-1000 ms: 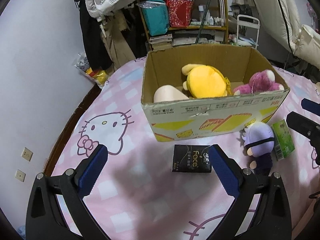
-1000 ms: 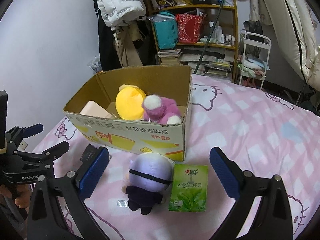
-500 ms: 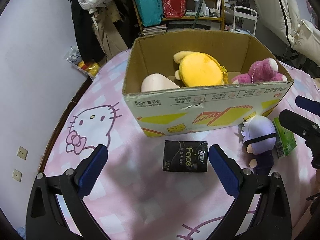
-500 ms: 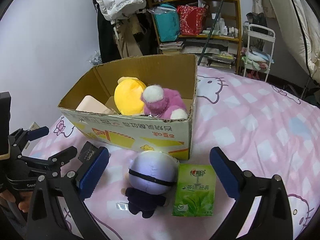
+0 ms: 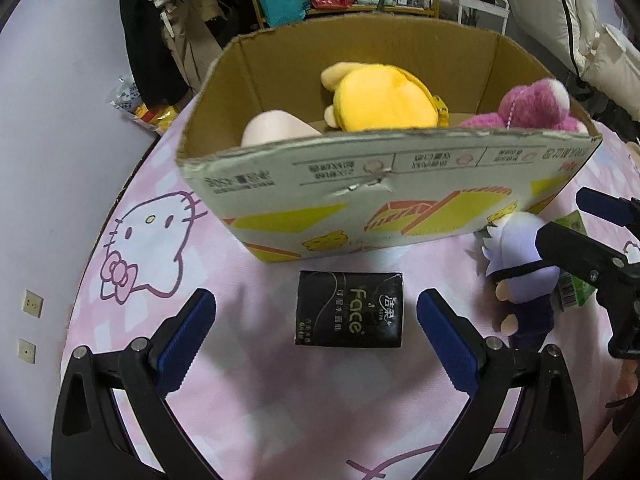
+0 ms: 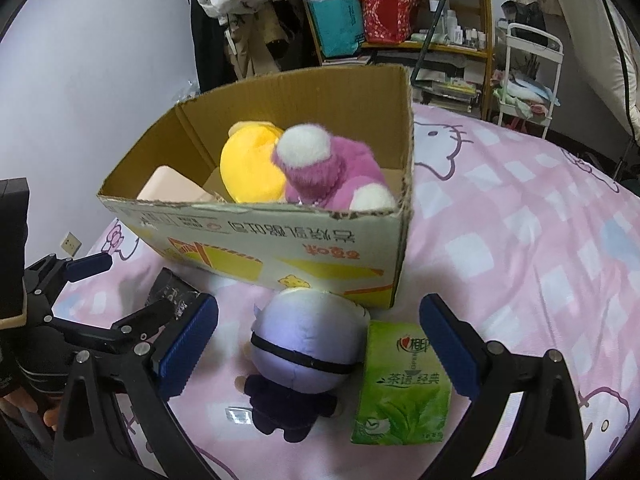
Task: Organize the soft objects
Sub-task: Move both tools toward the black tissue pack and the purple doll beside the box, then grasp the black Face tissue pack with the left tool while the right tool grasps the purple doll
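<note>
— Pink bedspread (image 5: 248, 420) lay under us; our left gripper (image 5: 312, 312) gaped wide around the black tissue pack (image 5: 350, 309).

— And our right gripper (image 6: 318, 322) stood wide over the purple-haired doll (image 6: 304, 356) and green tissue pack (image 6: 404, 384), before the cardboard box (image 6: 280, 240) of plush toys (image 6: 320, 168).

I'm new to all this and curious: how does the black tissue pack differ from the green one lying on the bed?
The black tissue pack lies alone ahead of the open left gripper; the green tissue pack sits right beside the purple-haired doll, between the open right gripper's fingers. Black has pale lettering; green shows leaf artwork. Both lie flat on the pink bedsheet outside the cardboard box.
</note>
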`<state>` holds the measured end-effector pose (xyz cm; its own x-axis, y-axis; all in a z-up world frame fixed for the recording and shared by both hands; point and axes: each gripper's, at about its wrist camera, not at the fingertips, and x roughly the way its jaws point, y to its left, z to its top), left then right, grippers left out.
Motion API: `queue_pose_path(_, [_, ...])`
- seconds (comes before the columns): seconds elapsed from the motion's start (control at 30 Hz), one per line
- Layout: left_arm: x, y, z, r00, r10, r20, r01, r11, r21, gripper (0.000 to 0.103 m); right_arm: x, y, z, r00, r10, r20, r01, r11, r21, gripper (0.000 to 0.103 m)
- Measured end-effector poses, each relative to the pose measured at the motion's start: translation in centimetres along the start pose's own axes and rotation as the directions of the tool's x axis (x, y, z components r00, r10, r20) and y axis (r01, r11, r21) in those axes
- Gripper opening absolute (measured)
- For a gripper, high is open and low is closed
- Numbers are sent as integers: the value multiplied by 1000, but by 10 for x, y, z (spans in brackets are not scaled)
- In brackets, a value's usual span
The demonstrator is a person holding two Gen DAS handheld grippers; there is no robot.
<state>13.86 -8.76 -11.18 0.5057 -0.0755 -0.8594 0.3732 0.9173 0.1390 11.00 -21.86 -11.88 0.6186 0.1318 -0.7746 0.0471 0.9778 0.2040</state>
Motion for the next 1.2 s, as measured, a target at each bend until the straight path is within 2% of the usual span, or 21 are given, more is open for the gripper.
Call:
queue_pose_path(0.47, [28, -1, -3, 996, -25, -80, 24, 1000, -16, 99, 18, 9, -7, 999, 11, -45, -13, 999, -34, 102])
queue_pose_path(0.67, [35, 1, -3, 995, -49, -91, 46, 998, -34, 99, 23, 16, -8, 997, 27, -70, -31, 998, -60, 80])
queue_pose_path(0.7, [37, 3, -3, 994, -54, -93, 51, 998, -37, 99, 24, 16, -9, 997, 28, -76, -32, 998, -62, 79])
queue_pose_path(0.83, [42, 4, -5, 993, -45, -111, 42, 999, -32, 89, 26, 15, -9, 997, 22, -78, -27, 998, -60, 80])
queue_pose_path(0.93, [45, 3, -6, 993, -45, -113, 43, 999, -23, 85, 29, 18, -10, 997, 11, -81, -16, 998, -67, 80])
queue_pose_path(1.0, [44, 0, -6, 994, -42, -99, 41, 999, -12, 76, 29, 19, -11, 997, 6, -81, -12, 997, -73, 80])
queue_pose_path(1.03, [43, -2, -5, 995, -40, -89, 40, 999, -8, 66, 29, 20, -11, 997, 6, -81, -12, 997, -73, 80])
queue_pose_path(1.2, [42, 1, -4, 995, -56, -81, 54, 998, -30, 64, 27, 16, -11, 997, 37, -75, -40, 998, -46, 79])
